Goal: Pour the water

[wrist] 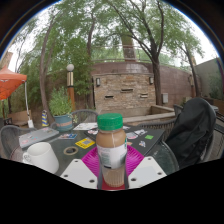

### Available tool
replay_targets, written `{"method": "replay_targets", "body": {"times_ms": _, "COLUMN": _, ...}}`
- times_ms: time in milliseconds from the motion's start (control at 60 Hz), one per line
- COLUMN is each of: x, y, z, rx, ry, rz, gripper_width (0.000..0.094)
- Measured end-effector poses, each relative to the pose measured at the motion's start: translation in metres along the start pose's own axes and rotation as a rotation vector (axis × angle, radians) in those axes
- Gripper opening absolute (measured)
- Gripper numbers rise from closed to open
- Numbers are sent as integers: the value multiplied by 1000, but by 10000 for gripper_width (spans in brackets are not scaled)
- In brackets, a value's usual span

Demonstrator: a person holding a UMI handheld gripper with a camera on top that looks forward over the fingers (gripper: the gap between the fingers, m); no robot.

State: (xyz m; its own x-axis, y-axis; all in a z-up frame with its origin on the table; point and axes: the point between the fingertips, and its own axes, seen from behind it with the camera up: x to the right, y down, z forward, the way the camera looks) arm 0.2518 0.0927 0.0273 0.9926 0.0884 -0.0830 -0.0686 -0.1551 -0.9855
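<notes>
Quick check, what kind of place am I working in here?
Likely a backyard patio: trees overhead, a stone wall behind, a cluttered outdoor table. The tool holds a green-lidded bottle between its fingers.

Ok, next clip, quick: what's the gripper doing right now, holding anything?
Gripper: jaws closed on the clear plastic bottle with the green cap and tan label, held upright between the pink pads.

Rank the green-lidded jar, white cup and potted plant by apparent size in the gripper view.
1. Green-lidded jar, between the tool's fingers; nearness to the camera inflates it.
2. White cup and potted plant look about alike; the plant stands farther back, so no ranking between them.
</notes>
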Motion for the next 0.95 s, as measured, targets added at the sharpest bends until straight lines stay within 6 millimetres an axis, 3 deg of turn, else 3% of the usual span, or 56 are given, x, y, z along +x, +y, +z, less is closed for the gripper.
{"method": "replay_targets", "body": {"times_ms": 133, "x": -3, "y": 1, "z": 1, "rx": -21, "ry": -4, "rz": 2, "gripper_width": 505}}
{"method": "replay_targets", "body": {"times_ms": 200, "x": -1, "y": 21, "z": -6, "rx": -120, "ry": 9, "rz": 6, "gripper_width": 737}}
{"method": "replay_targets", "body": {"times_ms": 233, "x": -2, "y": 17, "z": -16, "rx": -128, "ry": 8, "rz": 4, "gripper_width": 860}}
{"method": "replay_targets", "body": {"times_ms": 300, "x": -3, "y": 5, "z": -30, "rx": -115, "ry": 24, "rz": -7, "gripper_width": 814}}
{"method": "replay_targets", "body": {"times_ms": 383, "x": -3, "y": -1, "z": -57, "rx": -117, "ry": 40, "rz": -29, "gripper_width": 826}}
{"method": "replay_targets", "body": {"times_ms": 767, "x": -51, "y": -30, "z": -231, "rx": -106, "ry": 7, "rz": -32, "gripper_width": 827}}
{"method": "replay_targets", "body": {"times_ms": 950, "x": -50, "y": -34, "z": -275, "rx": -100, "ry": 9, "rz": -37, "gripper_width": 827}}
